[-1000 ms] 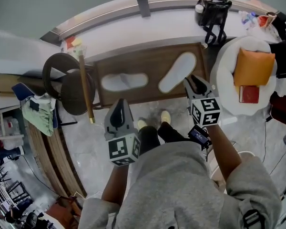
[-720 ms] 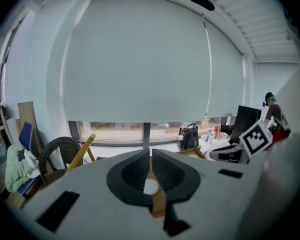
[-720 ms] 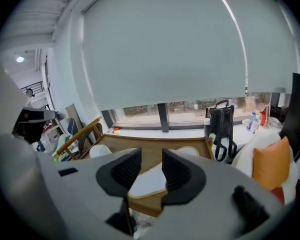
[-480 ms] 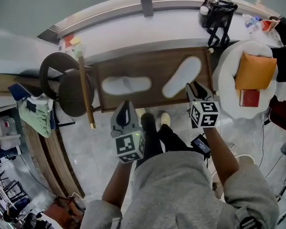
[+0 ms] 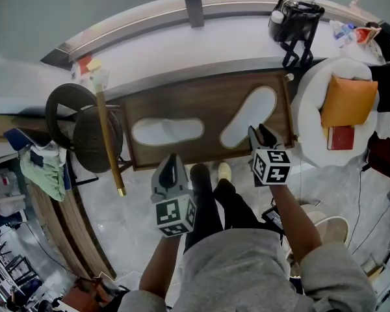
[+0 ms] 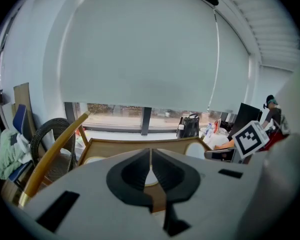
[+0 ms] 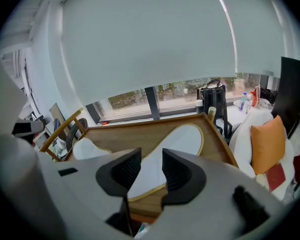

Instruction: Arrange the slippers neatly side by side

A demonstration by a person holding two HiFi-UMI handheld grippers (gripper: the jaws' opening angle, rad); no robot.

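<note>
Two white slippers lie on a low wooden table [image 5: 208, 96]. The left slipper [image 5: 167, 130] lies crosswise; the right slipper [image 5: 248, 116] [image 7: 162, 156] lies slanted, sole up, with a tan rim. My right gripper [image 5: 259, 134] [image 7: 145, 167] hovers at the near end of the right slipper, open, with nothing pressed between its pads. My left gripper [image 5: 171, 168] [image 6: 150, 165] is shut and empty, held in front of the table's near edge below the left slipper [image 6: 149, 176].
A dark wicker chair [image 5: 84, 119] with a yellow wooden rail [image 5: 108, 135] stands left of the table. A white seat with an orange cushion [image 5: 345, 101] and red book [image 5: 341, 137] is at right. A black bag [image 5: 294, 18] sits on the window ledge. The person's feet [image 5: 211, 172] stand at the table's near edge.
The right gripper has moved forward to the near end of the right slipper and its jaws have widened. The left gripper has shifted slightly right and stays shut.
</note>
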